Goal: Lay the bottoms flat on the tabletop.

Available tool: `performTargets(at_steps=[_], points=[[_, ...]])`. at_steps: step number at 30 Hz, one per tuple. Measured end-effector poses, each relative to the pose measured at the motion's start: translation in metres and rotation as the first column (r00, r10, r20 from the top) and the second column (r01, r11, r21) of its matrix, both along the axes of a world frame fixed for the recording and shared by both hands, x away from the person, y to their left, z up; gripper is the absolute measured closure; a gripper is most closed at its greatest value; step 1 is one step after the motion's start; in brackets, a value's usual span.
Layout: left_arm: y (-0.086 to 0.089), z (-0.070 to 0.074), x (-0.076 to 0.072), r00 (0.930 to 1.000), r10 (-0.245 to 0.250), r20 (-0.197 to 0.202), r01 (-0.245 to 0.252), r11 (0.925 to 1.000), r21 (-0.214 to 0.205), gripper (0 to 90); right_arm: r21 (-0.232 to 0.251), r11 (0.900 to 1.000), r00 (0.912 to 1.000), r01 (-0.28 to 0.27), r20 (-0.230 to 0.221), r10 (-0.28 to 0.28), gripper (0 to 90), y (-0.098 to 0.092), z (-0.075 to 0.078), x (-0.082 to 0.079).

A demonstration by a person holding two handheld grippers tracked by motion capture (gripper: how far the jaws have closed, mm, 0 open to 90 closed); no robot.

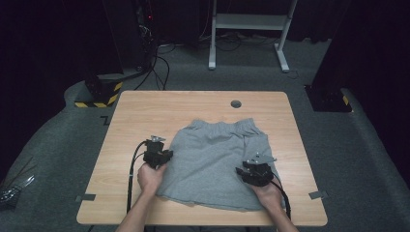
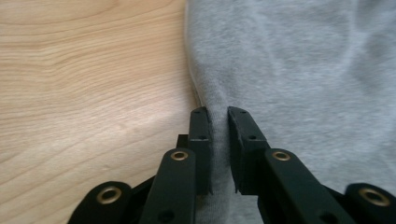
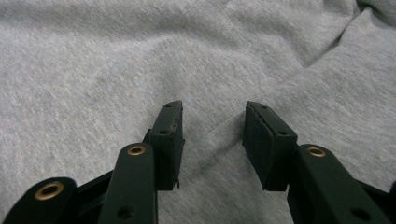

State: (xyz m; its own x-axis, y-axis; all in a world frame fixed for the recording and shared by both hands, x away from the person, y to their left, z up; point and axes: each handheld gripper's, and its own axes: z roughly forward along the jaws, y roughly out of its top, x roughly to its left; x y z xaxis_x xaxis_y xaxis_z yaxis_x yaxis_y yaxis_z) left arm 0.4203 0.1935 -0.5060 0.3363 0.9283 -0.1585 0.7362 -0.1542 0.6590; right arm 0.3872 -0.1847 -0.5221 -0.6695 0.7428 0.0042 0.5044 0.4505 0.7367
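On the table: a pale wooden tabletop (image 1: pixel 145 111) carries a pair of soft grey jersey shorts (image 1: pixel 212 159), spread flat with the elastic waistband on the far side and the hem toward the person, probably so both side edges can be reached.
Left edge of cloth: the shorts' side edge lies straight along the bare wood in the left gripper view (image 2: pixel 299 60), with a small ridge of fabric pulled up at the jaws.
Left gripper: the black two-jaw left gripper (image 2: pixel 218 116), seen in the high view at the shorts' left side (image 1: pixel 157 153), has its jaws drawn close, pinching that ridge of fabric between them; likely a grip for lifting or folding this side.
Right gripper: the black two-jaw right gripper (image 3: pixel 212 116), low over the shorts' right side near the hem (image 1: pixel 256 171), has its jaws spread, the pads clear of the fabric between them.
Judgement: the right side seems not yet gripped, so a fold with both hands looks one pinch short.
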Motion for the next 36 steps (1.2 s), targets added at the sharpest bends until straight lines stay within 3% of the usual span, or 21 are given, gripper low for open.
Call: performTargets(at_steps=[4,6,11,17,20,22,25,28,30,36], points=[[-0.009,0.009,-0.009,0.9979,-0.056,0.033,0.057,0.9978,-0.033,81.1,-0.004,1.0000,1.0000,-0.001,0.005,0.001,57.4,0.001,0.000,0.000],[-0.017,0.014,-0.013,0.9948,-0.090,0.048,0.092,0.9954,-0.027,81.1,-0.004,1.0000,1.0000,-0.002,0.004,0.002,57.1,0.001,0.000,0.000],[-0.048,0.022,-0.022,0.9767,-0.200,0.076,0.202,0.9792,-0.016,81.0,-0.005,1.0000,1.0000,-0.005,0.003,0.005,56.2,0.001,0.000,-0.001],[-0.084,0.005,-0.037,0.9457,-0.325,-0.001,0.325,0.9451,0.037,80.7,-0.009,0.9999,1.0000,-0.006,0.005,0.006,55.6,0.001,0.000,-0.001],[-0.089,0.005,-0.047,0.9370,-0.349,-0.020,0.349,0.9370,0.016,80.8,-0.008,0.9999,1.0000,-0.006,0.005,0.006,55.6,0.001,0.000,-0.001],[-0.090,0.007,-0.051,0.9309,-0.364,-0.026,0.365,0.9306,0.029,80.7,-0.008,0.9999,1.0000,-0.007,0.006,0.007,55.4,0.001,0.000,-0.001],[-0.085,0.012,-0.049,0.9397,-0.342,-0.007,0.342,0.9395,0.019,77.4,-0.008,0.9999,1.0000,-0.008,0.006,0.008,55.3,0.001,0.000,-0.001],[-0.074,0.020,-0.036,0.9650,-0.261,0.026,0.261,0.9652,-0.007,65.8,-0.009,0.9999,0.9999,-0.008,0.006,0.008,55.3,0.001,0.000,-0.001],[-0.067,0.026,-0.028,0.9765,-0.211,0.043,0.212,0.9770,-0.018,59.8,-0.010,0.9999,0.9999,-0.008,0.006,0.008,55.2,0.001,0.000,-0.001],[-0.051,0.031,0.004,0.9944,-0.084,0.064,0.083,0.9965,0.010,51.9,-0.010,0.9999,0.9999,-0.009,0.007,0.009,55.2,0.001,0.000,-0.001]])
